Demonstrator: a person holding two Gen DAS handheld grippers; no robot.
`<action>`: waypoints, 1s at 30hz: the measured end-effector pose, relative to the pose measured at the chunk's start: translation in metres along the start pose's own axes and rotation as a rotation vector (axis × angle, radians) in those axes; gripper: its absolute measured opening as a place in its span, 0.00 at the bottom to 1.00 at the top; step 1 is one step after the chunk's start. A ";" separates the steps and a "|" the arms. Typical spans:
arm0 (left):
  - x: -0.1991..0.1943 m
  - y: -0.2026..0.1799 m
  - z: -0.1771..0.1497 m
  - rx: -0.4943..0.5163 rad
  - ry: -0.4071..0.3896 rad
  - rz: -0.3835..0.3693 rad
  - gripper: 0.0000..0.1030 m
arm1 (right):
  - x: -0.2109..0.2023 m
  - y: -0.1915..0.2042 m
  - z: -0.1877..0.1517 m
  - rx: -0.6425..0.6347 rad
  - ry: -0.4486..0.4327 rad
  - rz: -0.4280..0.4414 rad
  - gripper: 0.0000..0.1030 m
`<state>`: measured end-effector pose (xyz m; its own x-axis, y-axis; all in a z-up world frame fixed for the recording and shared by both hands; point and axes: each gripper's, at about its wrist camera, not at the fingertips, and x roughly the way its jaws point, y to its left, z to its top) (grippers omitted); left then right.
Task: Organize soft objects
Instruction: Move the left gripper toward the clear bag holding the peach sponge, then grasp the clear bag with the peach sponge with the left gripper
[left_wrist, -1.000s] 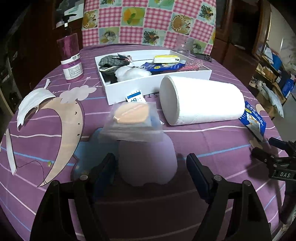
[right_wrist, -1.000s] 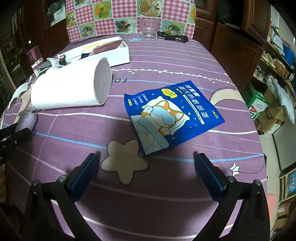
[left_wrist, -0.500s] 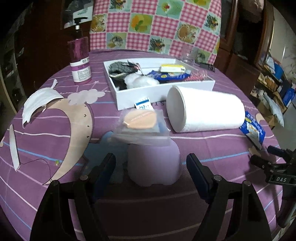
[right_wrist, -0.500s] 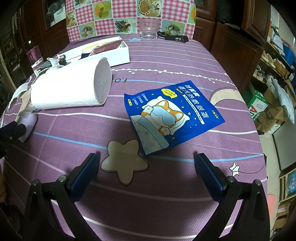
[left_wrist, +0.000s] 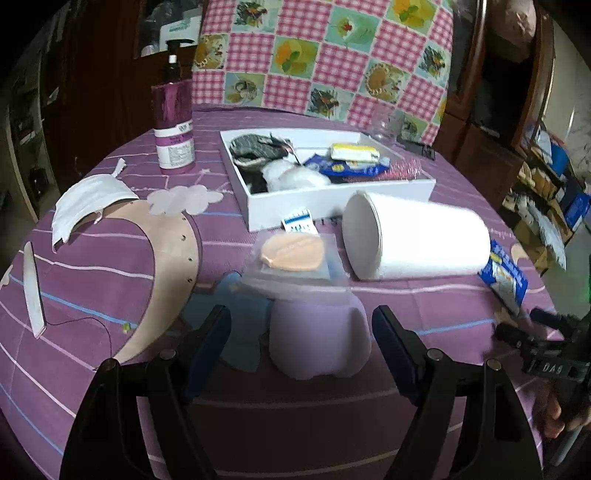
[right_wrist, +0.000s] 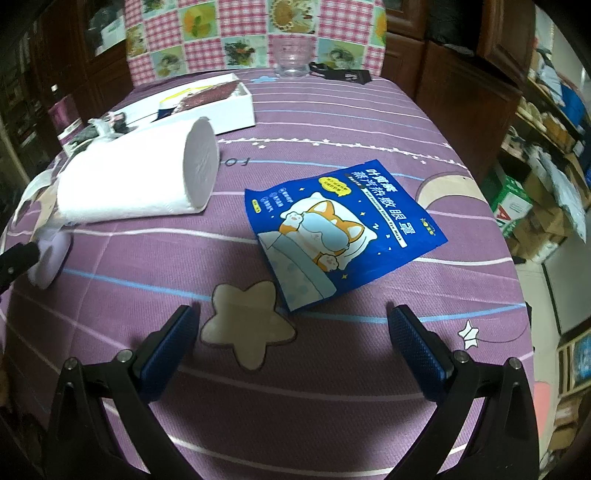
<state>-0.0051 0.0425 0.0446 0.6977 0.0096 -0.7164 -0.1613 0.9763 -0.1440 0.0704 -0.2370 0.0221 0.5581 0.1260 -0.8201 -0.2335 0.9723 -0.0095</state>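
Left tongs (left_wrist: 301, 334) spread around a lilac soft pad (left_wrist: 319, 338) at lower centre, untouched. Right tongs (right_wrist: 291, 332) spread, empty, below blue eye-mask packet (right_wrist: 343, 232) mid-frame on tabletop (right_wrist: 332, 122).

Purple striped tablecloth (right_wrist: 332, 122), pink checked cushion (left_wrist: 332, 55)

On the cloth: white paper roll (left_wrist: 424, 236), white box (left_wrist: 332, 203), blue packet (right_wrist: 340, 229) printed with an orange dog, lilac pouch (left_wrist: 317, 339), peach puff (left_wrist: 291, 253), beige star (right_wrist: 245, 325).
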 end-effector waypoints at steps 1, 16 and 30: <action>-0.002 0.002 0.002 -0.006 -0.004 -0.002 0.77 | -0.006 0.003 -0.003 -0.009 -0.005 0.021 0.92; 0.028 0.012 0.057 -0.014 0.132 0.001 0.82 | -0.030 0.048 0.047 0.053 -0.056 0.284 0.85; 0.077 0.003 0.046 0.111 0.246 0.086 0.82 | -0.008 0.015 0.026 0.227 0.014 0.482 0.85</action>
<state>0.0800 0.0564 0.0207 0.4922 0.0536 -0.8688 -0.1253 0.9921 -0.0098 0.0829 -0.2188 0.0430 0.4188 0.5678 -0.7086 -0.2813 0.8231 0.4933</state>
